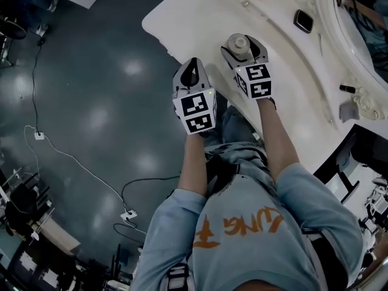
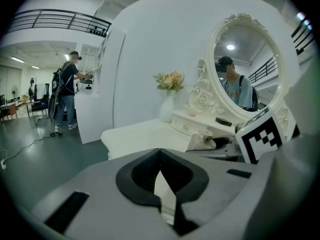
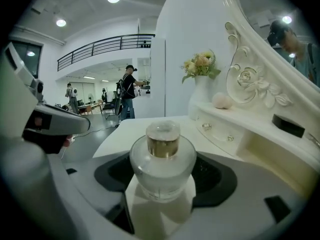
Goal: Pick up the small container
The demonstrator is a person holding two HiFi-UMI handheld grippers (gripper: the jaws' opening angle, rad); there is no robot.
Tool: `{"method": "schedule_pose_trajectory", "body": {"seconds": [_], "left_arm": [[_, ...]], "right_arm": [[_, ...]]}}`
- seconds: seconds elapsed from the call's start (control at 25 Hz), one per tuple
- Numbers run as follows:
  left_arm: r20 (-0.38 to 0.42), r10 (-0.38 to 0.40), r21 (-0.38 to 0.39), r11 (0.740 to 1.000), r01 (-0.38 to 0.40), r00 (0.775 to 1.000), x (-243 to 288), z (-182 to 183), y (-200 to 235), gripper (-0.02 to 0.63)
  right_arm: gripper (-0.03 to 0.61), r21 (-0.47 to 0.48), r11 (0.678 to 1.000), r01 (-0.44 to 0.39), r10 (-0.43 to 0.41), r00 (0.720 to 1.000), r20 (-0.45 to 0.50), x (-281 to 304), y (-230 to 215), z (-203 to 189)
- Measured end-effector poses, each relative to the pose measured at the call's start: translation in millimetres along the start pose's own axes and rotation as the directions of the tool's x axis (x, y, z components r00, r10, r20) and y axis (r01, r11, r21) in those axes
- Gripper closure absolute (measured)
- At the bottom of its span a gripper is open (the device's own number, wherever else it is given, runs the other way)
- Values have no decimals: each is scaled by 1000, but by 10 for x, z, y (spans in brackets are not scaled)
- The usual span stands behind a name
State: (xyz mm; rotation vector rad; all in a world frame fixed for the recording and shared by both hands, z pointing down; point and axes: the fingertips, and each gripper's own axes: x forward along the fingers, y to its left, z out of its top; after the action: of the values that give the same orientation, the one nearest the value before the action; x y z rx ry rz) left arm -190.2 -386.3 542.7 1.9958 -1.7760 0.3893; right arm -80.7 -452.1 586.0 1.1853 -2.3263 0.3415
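White dressing tabletop (image 1: 200, 17) w/ an ornate oval mirror (image 2: 245, 69); grey floor (image 1: 91, 102) beyond its edge. The small container (image 3: 162, 156) (frosted round bottle, gold neck, clear stopper; contents can't be made out) stands upright on the tabletop near the front edge, btwn the jaws of the right tool (image 1: 244, 44). Those jaws stand wide apart, pads not pressing on it. Left tool (image 1: 194, 65) hangs just beside, at the tabletop's edge, jaws together, nothing in them. Farther back, a white vase (image 3: 199, 101) holds pale flowers (image 3: 201, 64).
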Motion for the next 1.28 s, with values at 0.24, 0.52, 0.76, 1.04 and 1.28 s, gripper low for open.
{"method": "schedule_pose_trajectory", "body": {"seconds": [0.24,0.52,0.76,1.04,1.28], "left_arm": [[29,-18,38,999,17,999,-23,217,-17,592],[79,-15,64,998,10,997,-110,451,88,592],[159,-21,116,993,2,987,-251,821,148,592],[256,-55,165,986,12,965,-387,1293,30,592],[318,-77,212,977,8,945,-469,1611,-59,592]], "right_arm": [[250,50,999,16,-13,998,-53,42,-4,-32],[250,145,989,33,-34,999,0,-154,80,219],[250,119,992,48,-57,996,68,-436,139,614],[250,63,995,73,-85,974,208,-861,24,1278],[250,62,993,105,-118,945,305,-1185,-132,1695]]}}
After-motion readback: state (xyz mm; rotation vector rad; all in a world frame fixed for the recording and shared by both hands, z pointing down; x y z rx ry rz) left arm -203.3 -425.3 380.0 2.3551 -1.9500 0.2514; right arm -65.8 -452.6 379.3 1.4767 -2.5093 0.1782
